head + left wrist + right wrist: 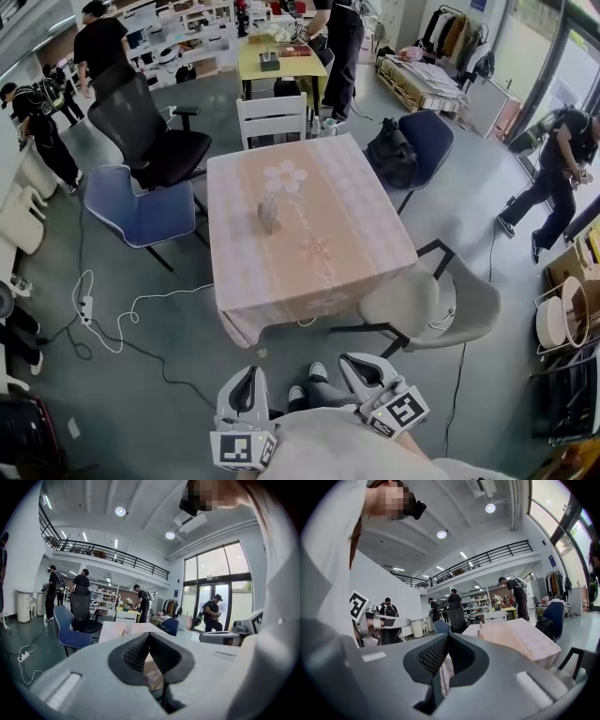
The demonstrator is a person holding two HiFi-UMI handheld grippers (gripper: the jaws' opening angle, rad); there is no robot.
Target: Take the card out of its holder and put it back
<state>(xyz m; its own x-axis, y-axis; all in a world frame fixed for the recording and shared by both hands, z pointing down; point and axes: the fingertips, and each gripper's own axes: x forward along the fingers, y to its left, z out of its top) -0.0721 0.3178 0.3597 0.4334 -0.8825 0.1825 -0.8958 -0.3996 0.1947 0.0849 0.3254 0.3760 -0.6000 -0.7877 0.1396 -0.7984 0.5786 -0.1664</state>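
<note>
Left gripper, right gripper: fingers pressed together, empty. Risk: arriving unopened could topple the card holder.

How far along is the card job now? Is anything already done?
Done: nothing visible yet. The holder stands alone on the table; whether the card sits in it is too small to tell. In hand: nothing; the left gripper and right gripper are shut and empty, near the person's body, short of the table. Left: reach the holder, pull the card out, put it back.
</note>
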